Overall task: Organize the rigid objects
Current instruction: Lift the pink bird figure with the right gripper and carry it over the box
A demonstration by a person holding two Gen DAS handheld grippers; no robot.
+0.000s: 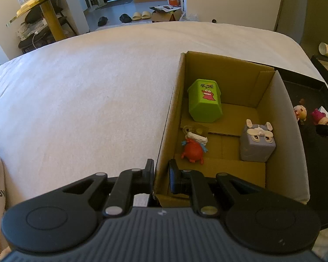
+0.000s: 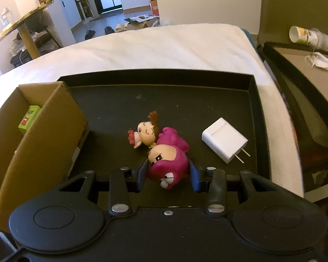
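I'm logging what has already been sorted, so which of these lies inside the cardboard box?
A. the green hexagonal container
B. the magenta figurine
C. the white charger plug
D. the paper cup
A: the green hexagonal container stands on the floor of the cardboard box, while the white charger plug and magenta figurine lie in the black tray.

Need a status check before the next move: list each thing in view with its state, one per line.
Left gripper: shut on the cardboard box wall.
Right gripper: shut on the pink figure.
Small doll: lying on its side in the black tray.
White charger: lying flat, prongs out.
Green box: tipped over inside the cardboard box.
Purple cube: upright.
Red toy: lying down.
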